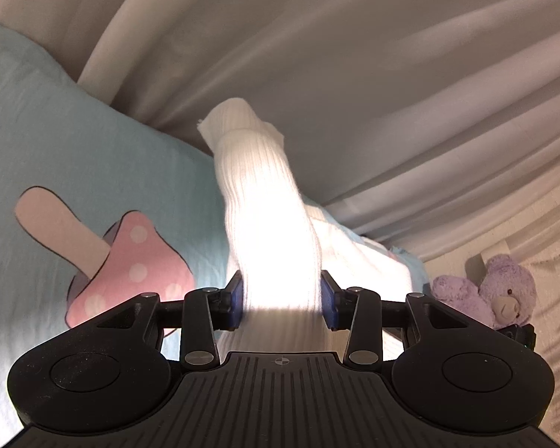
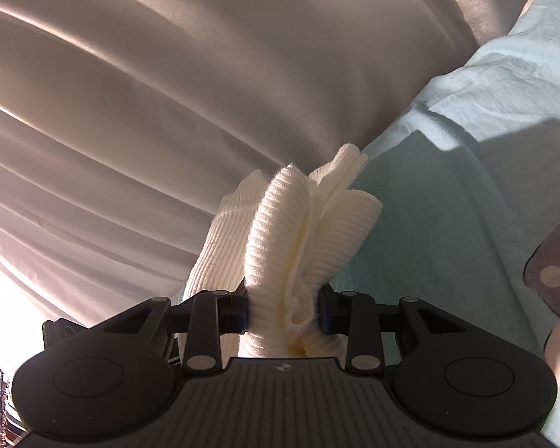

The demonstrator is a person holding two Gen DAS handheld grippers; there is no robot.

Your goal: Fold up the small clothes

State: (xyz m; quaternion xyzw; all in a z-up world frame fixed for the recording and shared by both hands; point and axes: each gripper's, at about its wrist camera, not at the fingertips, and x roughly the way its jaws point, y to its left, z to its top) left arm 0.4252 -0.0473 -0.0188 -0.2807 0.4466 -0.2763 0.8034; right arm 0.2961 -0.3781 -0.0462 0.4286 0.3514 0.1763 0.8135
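Left wrist view shows your left gripper (image 1: 282, 300) clamped on a white ribbed garment (image 1: 265, 201), its blue pads (image 1: 237, 298) pressing the knit from both sides so the cloth rises in a taut, narrow column above the pale blue bedsheet (image 1: 74, 138). You are likely holding it lifted clear of that sheet so it hangs straight before a fold. Beside the garment on the sheet sits a printed pink mushroom (image 1: 130, 261), flat and spotted; beyond the sheet's far edge hangs a grey curtain (image 1: 354, 74) in soft pleats, and past its right end a fuzzy purple teddy bear (image 1: 496, 291). Right wrist view shows your right gripper (image 2: 282, 310) pinched on a bunched end of the same cream-white rib knit (image 2: 280, 231), gathered into thick folds above the sheet.
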